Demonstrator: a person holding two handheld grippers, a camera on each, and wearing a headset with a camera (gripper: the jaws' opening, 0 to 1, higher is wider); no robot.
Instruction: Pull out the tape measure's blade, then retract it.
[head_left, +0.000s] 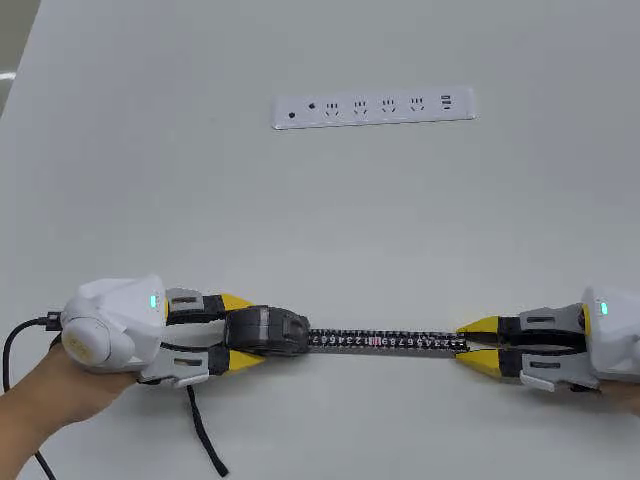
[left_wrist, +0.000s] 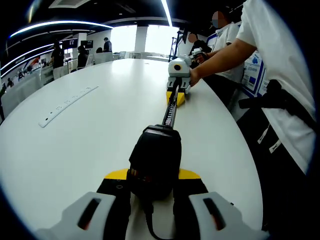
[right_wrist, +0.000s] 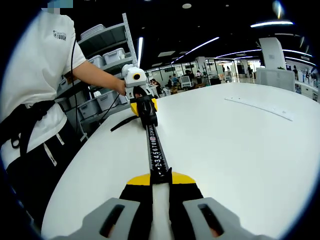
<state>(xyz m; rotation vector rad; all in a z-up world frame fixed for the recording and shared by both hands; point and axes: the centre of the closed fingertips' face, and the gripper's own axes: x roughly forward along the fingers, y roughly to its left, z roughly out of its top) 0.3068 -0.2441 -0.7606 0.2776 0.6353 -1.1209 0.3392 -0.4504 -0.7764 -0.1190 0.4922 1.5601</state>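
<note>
squarely between two hand-held claws, a tape measure lies drawn out across a white table (head_left: 150, 190). the left claw (head_left: 255, 330) is closed partway on the black case (head_left: 270, 330). its yellow tips press the case's two sides, and the front of the case pokes out just past them. from the case's mouth the blade (head_left: 385, 342) runs straight and low over the tabletop to the right claw (head_left: 460, 342). that claw's jaws are all but shut, pinching the blade's far end between their yellow tips. the blade's numbered face is turned up. seen along the right claw's jaws, the blade leads dead ahead to the case, with the left claw behind it. a black strap (head_left: 205, 440) trails from the case's rear, passing under the left claw and back towards the person (left_wrist: 280, 75) in a white shirt. a white power strip (head_left: 373, 107) lies well ahead of both claws, across the table and roughly parallel to the blade. a black cable (head_left: 12, 345) loops off behind the left claw.
</note>
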